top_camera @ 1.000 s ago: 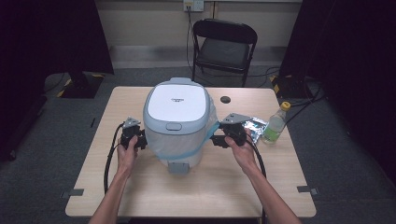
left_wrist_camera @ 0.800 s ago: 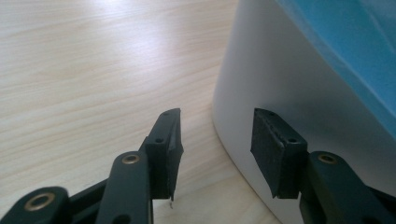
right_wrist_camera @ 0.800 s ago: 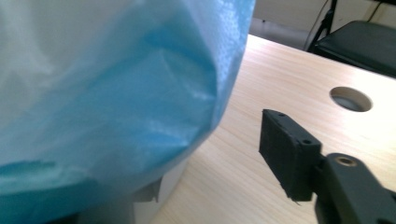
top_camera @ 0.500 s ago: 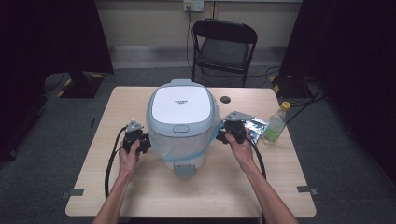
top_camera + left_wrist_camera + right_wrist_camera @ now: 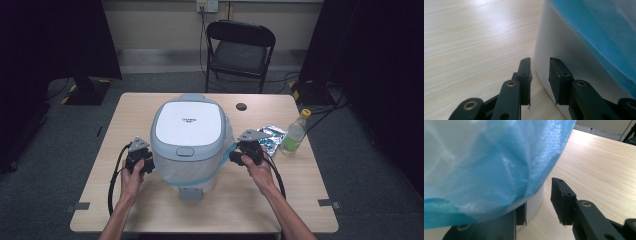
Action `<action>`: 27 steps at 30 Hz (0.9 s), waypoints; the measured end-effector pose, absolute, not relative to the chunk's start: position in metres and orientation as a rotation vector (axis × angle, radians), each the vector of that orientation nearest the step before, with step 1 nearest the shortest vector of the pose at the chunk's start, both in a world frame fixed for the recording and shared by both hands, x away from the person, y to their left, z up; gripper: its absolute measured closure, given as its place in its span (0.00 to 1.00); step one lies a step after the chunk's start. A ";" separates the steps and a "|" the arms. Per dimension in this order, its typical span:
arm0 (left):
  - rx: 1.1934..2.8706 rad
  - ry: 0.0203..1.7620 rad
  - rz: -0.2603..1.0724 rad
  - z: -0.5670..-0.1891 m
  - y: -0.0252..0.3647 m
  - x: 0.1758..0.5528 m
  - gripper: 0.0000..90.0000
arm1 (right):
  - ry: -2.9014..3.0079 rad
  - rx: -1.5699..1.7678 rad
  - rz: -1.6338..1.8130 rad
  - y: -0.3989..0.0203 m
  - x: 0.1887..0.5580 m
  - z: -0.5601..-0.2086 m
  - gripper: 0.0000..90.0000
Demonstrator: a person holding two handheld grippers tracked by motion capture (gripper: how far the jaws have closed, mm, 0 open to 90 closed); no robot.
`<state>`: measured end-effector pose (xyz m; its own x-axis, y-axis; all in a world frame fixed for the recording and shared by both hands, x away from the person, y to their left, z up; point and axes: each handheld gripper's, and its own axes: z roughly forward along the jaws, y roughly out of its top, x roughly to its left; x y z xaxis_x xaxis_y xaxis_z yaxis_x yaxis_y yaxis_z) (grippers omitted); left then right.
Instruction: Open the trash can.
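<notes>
A white rice cooker (image 5: 189, 130) wrapped in a thin blue-and-clear cover (image 5: 486, 170) stands mid-table, its latch toward the person. My left gripper (image 5: 151, 165) sits low at its left side. In the left gripper view its jaws (image 5: 540, 67) are drawn in to a narrow slit with nothing between them, and the cooker's white base (image 5: 564, 45) stands just past the right pad. My right gripper (image 5: 233, 157) rests at the cooker's right side. Its jaws (image 5: 539, 200) have just been closing. The cover's hem drapes over one jaw and the other pad stands clear of it.
A clear bottle with a yellow cap (image 5: 294, 132) and a crumpled foil packet (image 5: 270, 137) lie right of my right hand. A small black disc (image 5: 241, 106) sits behind the cooker. A folding chair (image 5: 240, 50) stands beyond the table (image 5: 250, 200).
The cooker has swung from a slant to face the person squarely. Both grippers came lower along its sides, and their jaws have narrowed.
</notes>
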<state>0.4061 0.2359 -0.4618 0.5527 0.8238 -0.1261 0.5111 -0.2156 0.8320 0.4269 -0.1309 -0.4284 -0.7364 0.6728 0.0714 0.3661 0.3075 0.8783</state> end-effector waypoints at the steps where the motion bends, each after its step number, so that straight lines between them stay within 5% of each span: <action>1: 1.887 1.092 0.440 -0.461 0.235 0.404 0.80 | 2.272 0.935 1.402 -0.131 0.426 -0.429 0.73; 22: 1.913 1.122 0.452 -0.457 0.258 0.378 0.81 | 2.341 0.881 1.429 -0.109 0.416 -0.430 0.73; 27: 1.880 1.139 0.447 -0.460 0.261 0.379 0.75 | 2.337 0.880 1.397 -0.109 0.417 -0.430 0.62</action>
